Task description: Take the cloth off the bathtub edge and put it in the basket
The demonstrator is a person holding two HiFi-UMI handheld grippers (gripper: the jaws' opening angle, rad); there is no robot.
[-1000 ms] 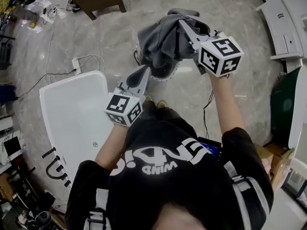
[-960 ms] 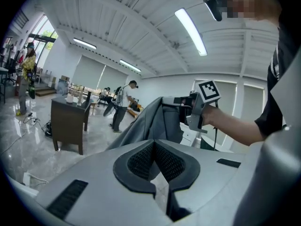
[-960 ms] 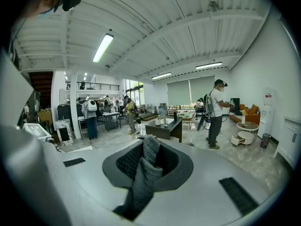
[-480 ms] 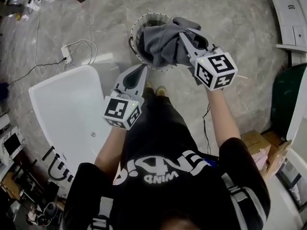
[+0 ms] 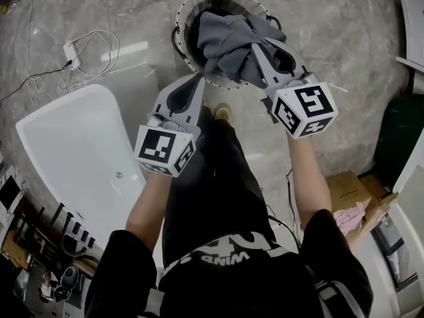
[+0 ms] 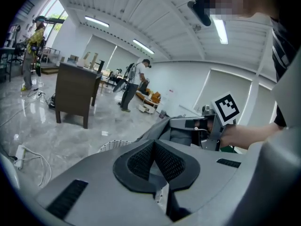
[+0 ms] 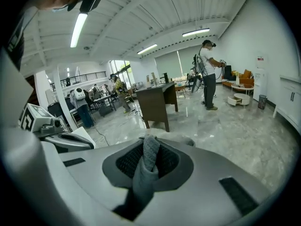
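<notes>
A grey marble floor [image 5: 344, 38] fills the head view, and on it stand one white bathtub [image 5: 73, 151] at the left and one round basket [image 5: 180, 15] with a white rim at the top. One white power strip [image 5: 71, 48] with loose cables lies beside the tub, and one cardboard box [image 5: 348, 191] sits at the right. There is a single grey cloth [image 5: 228, 45], and it is off the tub edge: bunched up, it hangs from the right gripper [image 5: 256, 45] directly over the basket's mouth, covering most of the opening. Whether it touches the basket's inside cannot be told. In the right gripper view the two jaws of the right gripper [image 7: 150, 145] are pressed together on a fold of the cloth [image 7: 148, 161], which stands up between the pads. The left gripper [image 5: 197, 79] hovers just beside the basket's near rim, apart from the cloth; in the left gripper view its two jaws [image 6: 154, 142] meet at the tips with nothing between them. Each gripper carries one marker cube. One brown desk [image 7: 157, 102] stands farther back.
</notes>
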